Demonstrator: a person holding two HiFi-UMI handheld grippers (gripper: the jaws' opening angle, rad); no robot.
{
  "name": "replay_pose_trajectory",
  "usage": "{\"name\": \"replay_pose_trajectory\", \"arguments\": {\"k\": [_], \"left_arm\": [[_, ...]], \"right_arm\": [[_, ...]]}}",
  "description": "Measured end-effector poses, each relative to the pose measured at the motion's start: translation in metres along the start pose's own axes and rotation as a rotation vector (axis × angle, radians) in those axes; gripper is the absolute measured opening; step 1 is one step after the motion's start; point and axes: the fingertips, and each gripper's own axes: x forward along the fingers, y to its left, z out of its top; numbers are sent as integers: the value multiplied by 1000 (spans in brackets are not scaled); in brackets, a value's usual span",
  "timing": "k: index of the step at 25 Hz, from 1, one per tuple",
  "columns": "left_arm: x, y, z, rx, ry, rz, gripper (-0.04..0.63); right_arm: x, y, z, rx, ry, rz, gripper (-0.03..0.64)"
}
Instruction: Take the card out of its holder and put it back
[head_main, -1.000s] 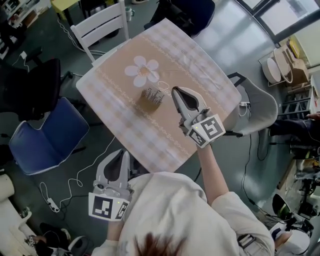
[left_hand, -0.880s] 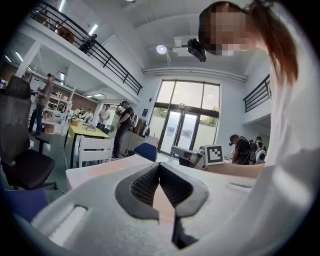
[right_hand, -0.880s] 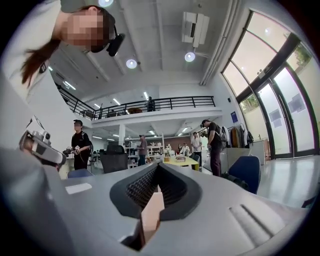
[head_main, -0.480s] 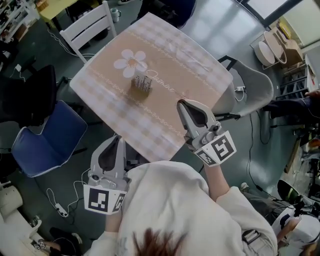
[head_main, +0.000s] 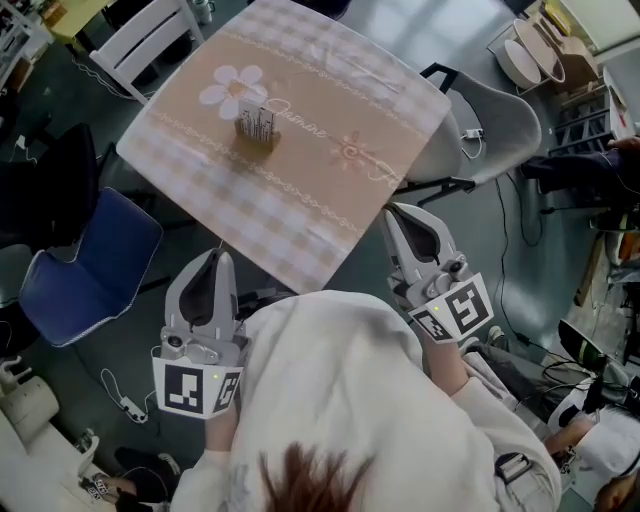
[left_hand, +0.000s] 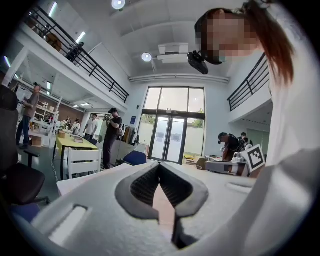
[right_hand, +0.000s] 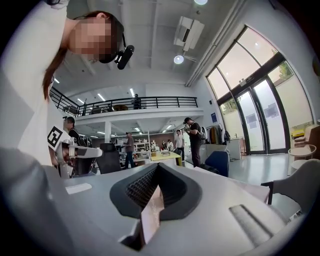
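Head view alone shows the card (head_main: 250, 106) standing in its holder (head_main: 258, 133) on the tabletop (head_main: 330, 95), well apart from the left claw (head_main: 215, 257) and right claw (head_main: 401, 212), which their own gripper views show clenched, tips together

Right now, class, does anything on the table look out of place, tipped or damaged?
Nothing stands out. The card holder stands on the tablecloth beside the flower print, with the card in it. The left gripper and right gripper are shut, short of the table.
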Motion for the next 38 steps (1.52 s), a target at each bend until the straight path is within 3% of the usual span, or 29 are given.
{"name": "replay_pose_trajectory", "arguments": {"k": [9,26,38], "left_arm": [[-20,-21,-12,-3,-4,-25,0],[-47,-33,-15,9,-34,4,0],[-41,-37,-8,30,-58,-12,0]], "right_arm": [[-31,33,-24,-30,70,8,-1],[-35,83,-15,-60,39,138,0],[-36,81,-19,-45,53,152,0]]}}
